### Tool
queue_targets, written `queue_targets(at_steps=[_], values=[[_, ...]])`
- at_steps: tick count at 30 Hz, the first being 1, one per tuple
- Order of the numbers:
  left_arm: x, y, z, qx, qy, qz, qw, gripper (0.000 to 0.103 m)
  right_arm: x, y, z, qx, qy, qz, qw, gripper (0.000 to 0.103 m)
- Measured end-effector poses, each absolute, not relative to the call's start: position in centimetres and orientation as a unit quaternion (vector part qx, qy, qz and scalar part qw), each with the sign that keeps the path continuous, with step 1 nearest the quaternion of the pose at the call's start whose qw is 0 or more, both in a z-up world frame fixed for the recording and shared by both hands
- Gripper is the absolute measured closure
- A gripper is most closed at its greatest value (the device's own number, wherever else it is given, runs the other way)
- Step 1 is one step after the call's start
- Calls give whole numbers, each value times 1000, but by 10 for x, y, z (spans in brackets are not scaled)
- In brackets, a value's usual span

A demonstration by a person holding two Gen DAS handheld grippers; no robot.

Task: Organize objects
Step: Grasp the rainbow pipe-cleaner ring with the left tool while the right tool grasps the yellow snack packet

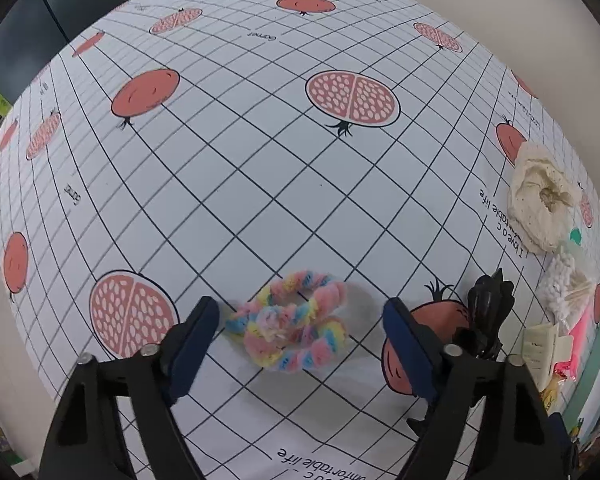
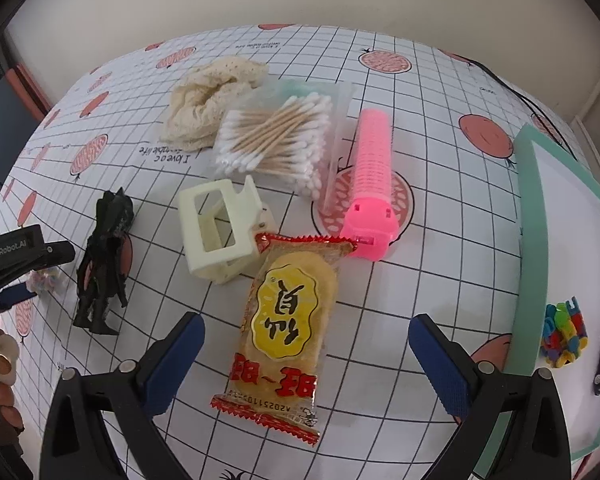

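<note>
- Left hand-held gripper: fingers spread, pastel scrunchie lying on the worktop between them.
- Right hand-held gripper: spread, snack packet between its fingers.

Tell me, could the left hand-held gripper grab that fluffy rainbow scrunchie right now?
Probably yes: the left hand-held gripper is open, and the rainbow scrunchie lies between its fingers with nothing over it.

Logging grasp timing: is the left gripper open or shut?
Open: the left gripper has fingers spread either side of the rainbow scrunchie, not touching it.
</note>
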State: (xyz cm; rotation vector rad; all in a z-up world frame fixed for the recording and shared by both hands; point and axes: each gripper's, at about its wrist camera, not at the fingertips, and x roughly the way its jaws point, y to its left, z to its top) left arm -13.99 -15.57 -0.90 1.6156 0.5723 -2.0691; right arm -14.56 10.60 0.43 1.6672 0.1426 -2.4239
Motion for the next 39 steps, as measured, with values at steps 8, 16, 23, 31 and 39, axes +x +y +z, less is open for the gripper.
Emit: queue_targets(at_steps=[8,16,23,31,39], values=[[-142,-150,-2,582,195,-755,229,41,-148,107,1,571,53,-815,87,0],[-146,-149,6,577,199,-760,225,52,-150,105,-2,574,54,-813,85,2],[-141,-155,9,575,201,-762,220,53,-150,102,-1,571,65,-814,84,22],[-139,-155,9,574,205,-762,220,53,-153,101,4,567,65,-817,85,52],[-138,-151,12,571,206,-764,218,53,-152,105,5,569,61,-815,86,63]])
